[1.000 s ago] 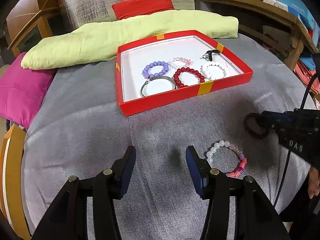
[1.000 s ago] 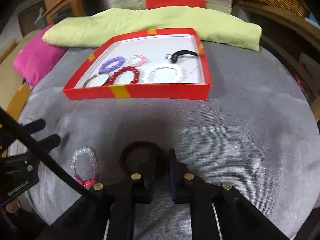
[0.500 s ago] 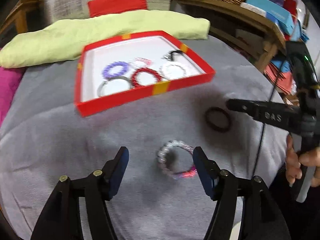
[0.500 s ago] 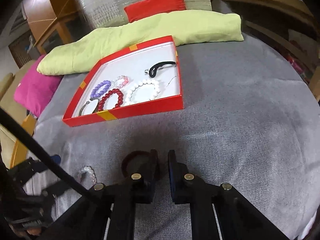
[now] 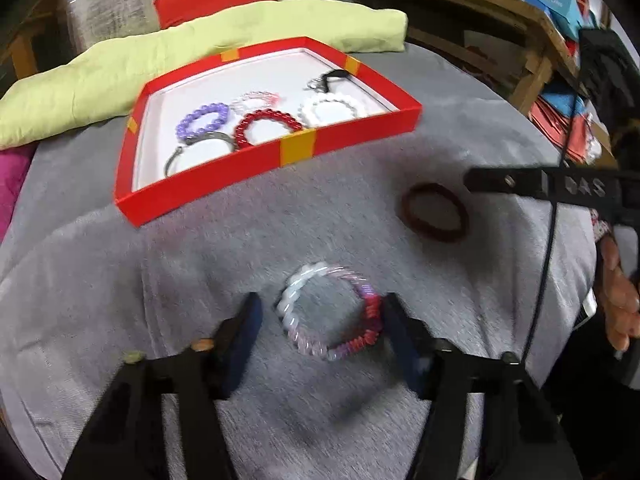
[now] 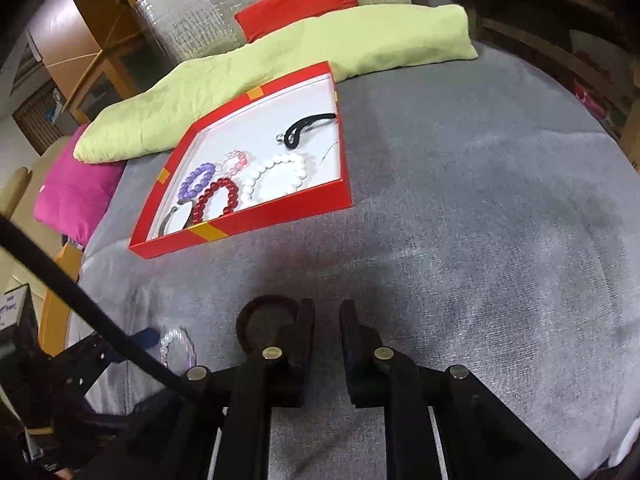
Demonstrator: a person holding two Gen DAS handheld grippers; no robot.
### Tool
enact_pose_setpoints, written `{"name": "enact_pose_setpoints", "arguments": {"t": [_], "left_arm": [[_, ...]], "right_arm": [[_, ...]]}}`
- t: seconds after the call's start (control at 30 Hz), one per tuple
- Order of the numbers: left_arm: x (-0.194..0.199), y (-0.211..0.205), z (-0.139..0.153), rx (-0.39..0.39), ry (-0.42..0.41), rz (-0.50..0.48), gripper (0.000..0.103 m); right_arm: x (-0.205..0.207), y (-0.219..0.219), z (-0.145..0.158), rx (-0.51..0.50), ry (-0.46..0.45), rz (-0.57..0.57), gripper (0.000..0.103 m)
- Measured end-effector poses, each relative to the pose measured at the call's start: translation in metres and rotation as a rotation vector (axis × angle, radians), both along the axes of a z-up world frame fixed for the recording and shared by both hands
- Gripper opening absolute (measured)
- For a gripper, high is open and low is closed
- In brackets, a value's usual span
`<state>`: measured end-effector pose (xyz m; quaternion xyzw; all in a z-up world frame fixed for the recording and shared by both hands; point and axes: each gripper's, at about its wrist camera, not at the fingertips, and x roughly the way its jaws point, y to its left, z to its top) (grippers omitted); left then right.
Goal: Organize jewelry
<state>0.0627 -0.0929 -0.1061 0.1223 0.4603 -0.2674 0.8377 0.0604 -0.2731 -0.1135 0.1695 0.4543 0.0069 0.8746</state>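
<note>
A white, pink and purple bead bracelet (image 5: 328, 314) lies on the grey cloth between the fingers of my open left gripper (image 5: 320, 316); it also shows in the right wrist view (image 6: 176, 344). A dark red hair tie (image 5: 435, 212) lies to its right, beside my right gripper's tip. In the right wrist view my right gripper (image 6: 325, 316) has its jaws nearly together and empty, with the hair tie (image 6: 260, 316) just left of its left finger. The red tray (image 5: 296, 152) holds several bracelets and a black piece.
A yellow-green cushion (image 5: 168, 64) lies behind the tray, with a red cushion (image 6: 296, 0) and a pink one (image 6: 76, 192) nearby. Wooden shelves (image 5: 532, 20) with boxes stand at the right. The grey cloth drops off at the round table's edge.
My left gripper has moved right and forward until the bead bracelet lies between its fingers. My right gripper has drawn back and turned; the hair tie stays on the cloth.
</note>
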Motion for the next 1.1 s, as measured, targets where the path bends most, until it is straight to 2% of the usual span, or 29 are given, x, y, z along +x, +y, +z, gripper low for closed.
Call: {"name": "enact_pose_setpoints", "arguments": {"t": [0.03, 0.1, 0.13, 0.17, 0.2, 0.37, 0.5, 0.53, 0.6, 0.63, 0.7, 0.77, 1.0, 1.1], "left_arm": [[0.004, 0.004, 0.001, -0.015, 0.005, 0.024, 0.044], [0.012, 0.013, 0.002, -0.047, 0.023, 0.063, 0.034], [0.015, 0.017, 0.002, -0.057, 0.029, 0.079, 0.029], [0.018, 0.021, 0.002, -0.064, 0.033, 0.098, 0.027], [0.021, 0.026, 0.002, -0.074, 0.035, 0.121, 0.025], [0.028, 0.036, 0.003, -0.108, 0.055, 0.145, 0.022], [0.027, 0.036, 0.003, -0.105, 0.052, 0.143, 0.022], [0.027, 0.037, 0.003, -0.104, 0.051, 0.144, 0.022], [0.026, 0.036, 0.003, -0.101, 0.049, 0.143, 0.022], [0.026, 0.036, 0.003, -0.097, 0.045, 0.142, 0.022], [0.025, 0.035, 0.003, -0.089, 0.041, 0.142, 0.022], [0.024, 0.033, 0.003, -0.074, 0.033, 0.144, 0.022], [0.023, 0.029, 0.004, -0.053, 0.017, 0.147, 0.022], [0.025, 0.032, 0.004, -0.077, 0.021, 0.148, 0.015]], "right_arm": [[0.0, 0.001, 0.0, 0.008, 0.007, 0.007, 0.024], [-0.001, 0.003, -0.001, 0.017, 0.012, 0.019, 0.045], [-0.001, 0.006, 0.0, 0.015, 0.008, 0.03, 0.051], [-0.001, 0.009, 0.001, 0.011, 0.002, 0.037, 0.058], [-0.002, 0.012, 0.002, 0.002, -0.006, 0.048, 0.061], [0.004, 0.036, -0.006, -0.076, 0.028, 0.108, 0.064], [0.006, 0.051, -0.009, -0.182, 0.007, 0.113, 0.064], [0.006, 0.053, -0.01, -0.199, 0.003, 0.112, 0.061], [0.005, 0.056, -0.011, -0.26, -0.007, 0.104, 0.036], [0.006, 0.056, -0.011, -0.275, -0.011, 0.107, 0.033], [0.005, 0.054, -0.009, -0.271, -0.013, 0.116, 0.018], [0.005, 0.051, -0.008, -0.253, -0.019, 0.107, 0.014], [0.003, 0.044, 0.001, -0.174, -0.053, 0.092, 0.01], [0.002, 0.041, 0.005, -0.141, -0.066, 0.087, 0.01]]}}
